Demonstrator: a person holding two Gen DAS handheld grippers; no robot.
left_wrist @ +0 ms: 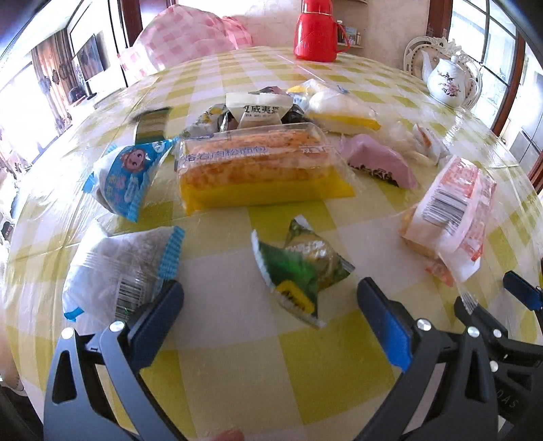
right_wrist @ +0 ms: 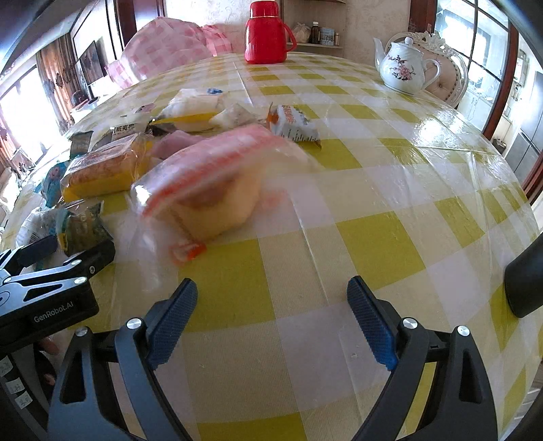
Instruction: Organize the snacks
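Several wrapped snacks lie on the yellow-checked table (left_wrist: pixel 237 356). My left gripper (left_wrist: pixel 269 298) is open and empty; a green snack packet (left_wrist: pixel 298 268) lies just ahead between its fingers. A white-and-blue packet (left_wrist: pixel 115 274) touches its left finger. A long bread loaf in a clear pack (left_wrist: pixel 258 163) lies beyond. My right gripper (right_wrist: pixel 271 298) is open and empty; an orange-and-white bread pack (right_wrist: pixel 210 183) lies blurred just ahead-left of it, also in the left wrist view (left_wrist: pixel 451 210). The left gripper shows in the right wrist view at the left edge (right_wrist: pixel 51 271).
A red thermos (left_wrist: pixel 317 30) and a white teapot (right_wrist: pixel 404 68) stand at the far side of the table. More small packets, among them a pink one (left_wrist: pixel 380 159) and a blue cartoon one (left_wrist: pixel 129 176), lie around the loaf. Pink checked cloth (left_wrist: pixel 183 37) lies behind.
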